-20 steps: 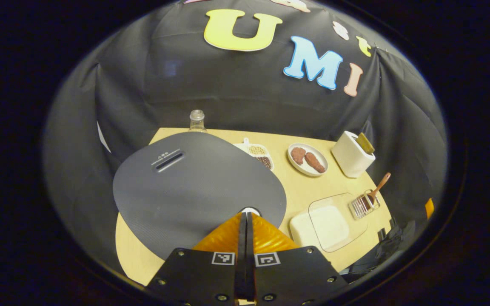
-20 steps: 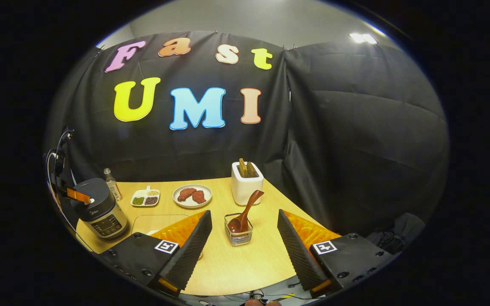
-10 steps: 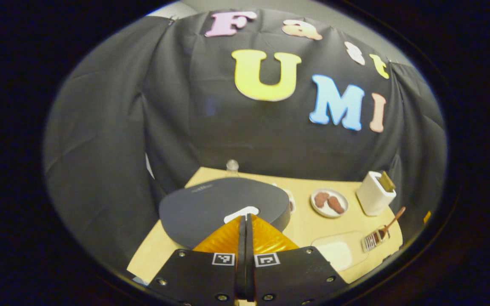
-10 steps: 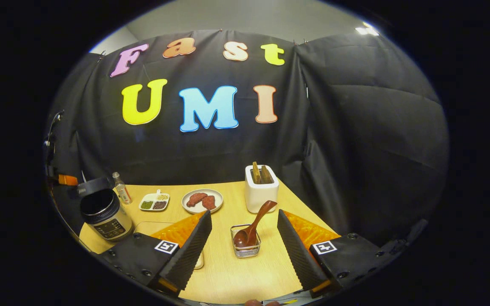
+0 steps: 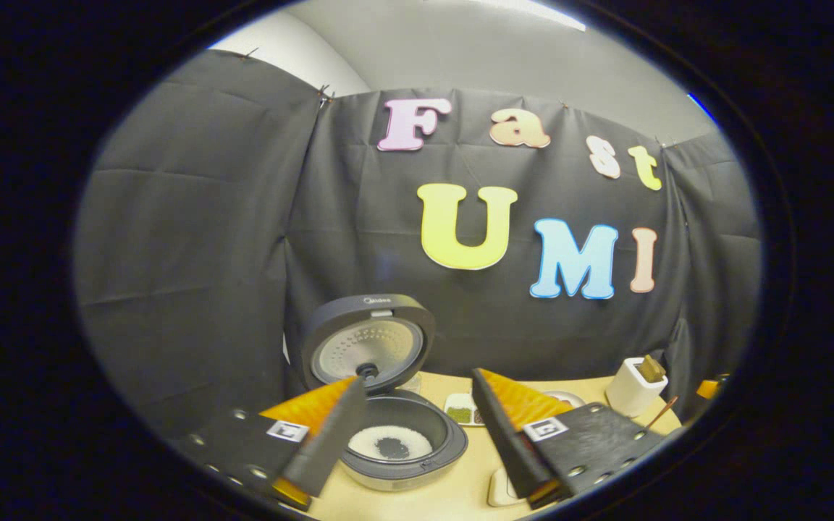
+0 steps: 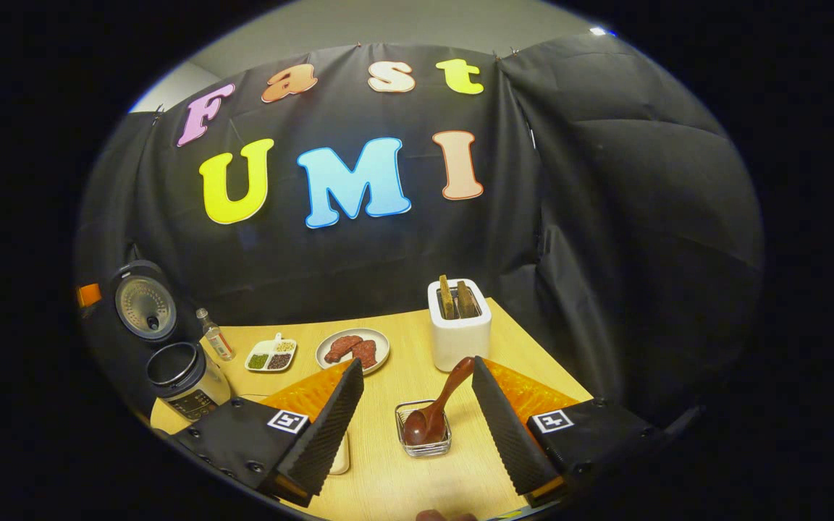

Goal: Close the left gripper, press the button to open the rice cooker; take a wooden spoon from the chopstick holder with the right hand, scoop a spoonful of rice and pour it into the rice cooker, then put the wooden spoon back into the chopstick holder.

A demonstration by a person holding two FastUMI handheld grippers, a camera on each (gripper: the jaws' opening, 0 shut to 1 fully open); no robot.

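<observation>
rice cooker [image 5: 395, 427] sits at the table's [image 6: 402, 347] left end with its lid [image 5: 368, 340] swung fully up, so the inner pot lies bare; in the left gripper view a small heap of white grains shows on the pot's bottom.

the left gripper [image 5: 417, 441] is released, its two fingers spread wide with nothing between them but air. it hangs just in front of the cooker and touches nothing, the pot showing through the gap between the fingers and the raised lid above the left finger.

the right gripper [image 6: 417, 427] is also released, fingers wide apart, hovering low over the near part of the table. between its fingers, a little ahead of the tips, stands the wire chopstick holder [image 6: 426, 434]. the wooden spoon [image 6: 437, 409] rests in it bowl down, its handle leaning up toward the right finger; i cannot tell whether the handle's end touches that finger.

beyond the holder stands a white toaster [image 6: 460, 329] with two slices in its slots. left of the toaster lies a plate of brown pieces [image 6: 353, 349], then a small divided dish [image 6: 271, 354] with green, pale and dark fillings, then a small bottle [image 6: 216, 336] beside the cooker. a pale container [image 6: 341, 452] peeks out beside the right gripper's left finger.
</observation>
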